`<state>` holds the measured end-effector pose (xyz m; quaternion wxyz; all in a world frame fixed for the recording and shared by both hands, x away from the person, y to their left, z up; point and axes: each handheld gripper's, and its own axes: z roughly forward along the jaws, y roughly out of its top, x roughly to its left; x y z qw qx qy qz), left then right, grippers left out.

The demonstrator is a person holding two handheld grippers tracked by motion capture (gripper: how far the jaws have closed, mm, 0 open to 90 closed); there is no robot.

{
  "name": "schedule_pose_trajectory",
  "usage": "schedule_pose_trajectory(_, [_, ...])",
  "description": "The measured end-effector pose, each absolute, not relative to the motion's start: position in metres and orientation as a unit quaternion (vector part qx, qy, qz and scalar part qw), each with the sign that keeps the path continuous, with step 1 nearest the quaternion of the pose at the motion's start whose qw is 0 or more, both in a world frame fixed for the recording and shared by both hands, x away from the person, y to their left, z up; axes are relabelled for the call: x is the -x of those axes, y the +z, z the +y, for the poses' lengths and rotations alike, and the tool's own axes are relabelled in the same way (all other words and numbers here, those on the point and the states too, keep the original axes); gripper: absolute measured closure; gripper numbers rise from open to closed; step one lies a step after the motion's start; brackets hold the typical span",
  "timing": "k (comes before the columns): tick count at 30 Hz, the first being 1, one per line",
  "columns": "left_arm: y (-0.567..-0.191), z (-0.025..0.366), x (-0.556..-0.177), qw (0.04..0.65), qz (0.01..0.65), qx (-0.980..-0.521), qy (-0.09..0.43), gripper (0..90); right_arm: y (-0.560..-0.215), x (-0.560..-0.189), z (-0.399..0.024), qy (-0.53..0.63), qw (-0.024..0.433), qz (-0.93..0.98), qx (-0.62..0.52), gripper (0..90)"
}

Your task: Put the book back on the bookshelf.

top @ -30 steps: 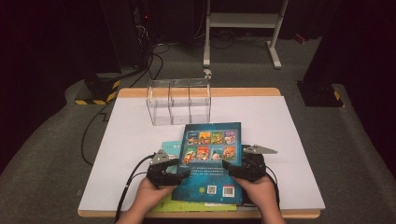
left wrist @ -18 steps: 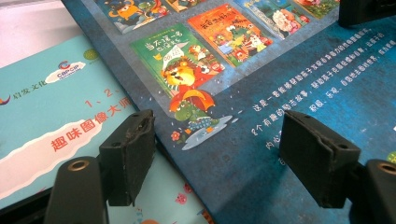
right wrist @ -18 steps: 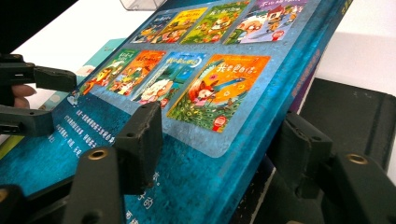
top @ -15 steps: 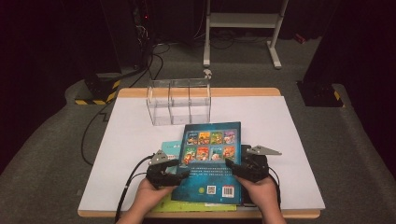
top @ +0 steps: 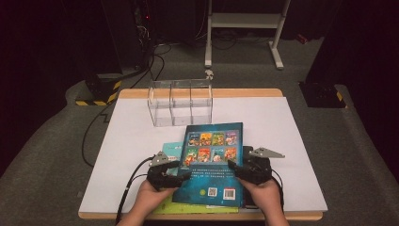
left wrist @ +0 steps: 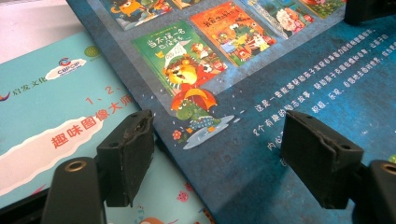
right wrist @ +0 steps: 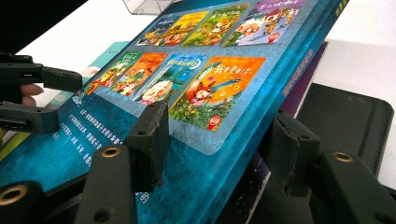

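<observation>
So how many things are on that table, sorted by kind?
Books, as far as shows: 5 (dark blue book, teal book, yellow-green book, purple book, black book)
Clear box: 1
Hand-held grippers: 2 (left gripper; right gripper, its jaws have just been closing with the dark blue book's edge between them)
Total: 8

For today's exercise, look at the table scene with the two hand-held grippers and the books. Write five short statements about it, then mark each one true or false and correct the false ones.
1. The dark blue book lies on top of other books. True.
2. The clear box stands on the far side of that book. True.
3. The book is inside the clear box. False: it lies on the white table in front of the box.
4. The left gripper and right gripper are at opposite sides of the book. True.
5. A light blue book covers the dark blue one. False: it lies underneath.
</observation>
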<state>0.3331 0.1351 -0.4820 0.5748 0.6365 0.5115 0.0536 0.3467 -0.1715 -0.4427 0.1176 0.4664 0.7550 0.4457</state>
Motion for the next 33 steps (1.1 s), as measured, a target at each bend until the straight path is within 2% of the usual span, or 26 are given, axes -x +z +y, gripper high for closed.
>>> schedule_pose_trajectory(33, [-0.484,0.14,-0.338,0.583,0.52,-0.623,0.028,16.4,-0.436,-0.333,-0.17,0.472,0.158,0.753,-0.431,47.1])
